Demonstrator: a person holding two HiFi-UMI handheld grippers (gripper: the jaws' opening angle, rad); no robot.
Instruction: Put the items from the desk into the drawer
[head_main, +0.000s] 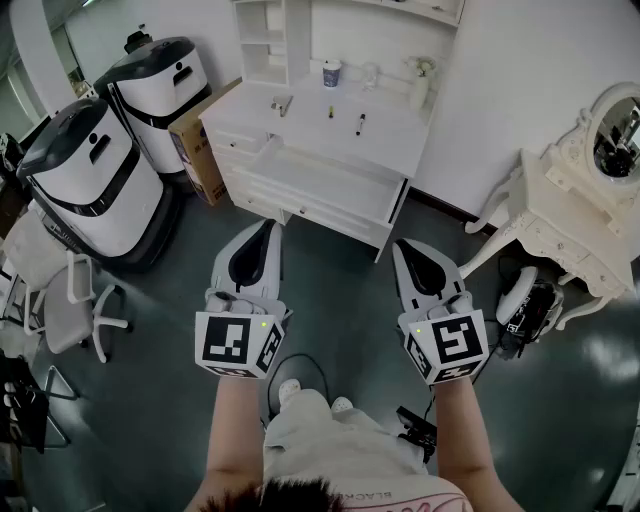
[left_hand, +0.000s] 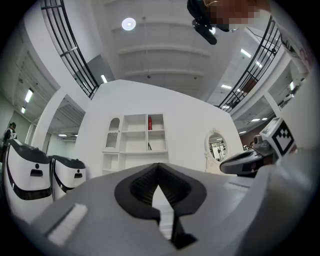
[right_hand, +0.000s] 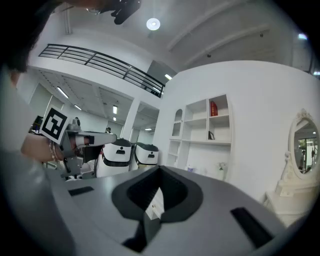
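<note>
Left tongs (head_main: 268, 230) and right tongs (head_main: 404, 247) are pinched closed, empty, well short of the far tabletop (head_main: 300, 125); I'd step closer, then spread one over the pen (head_main: 360, 124).

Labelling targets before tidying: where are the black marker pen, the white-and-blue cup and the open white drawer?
black marker pen (head_main: 360, 123): head view, middle of its barrel.
white-and-blue cup (head_main: 332, 73): head view, its side wall.
open white drawer (head_main: 322, 168): head view, bare inside floor.
</note>
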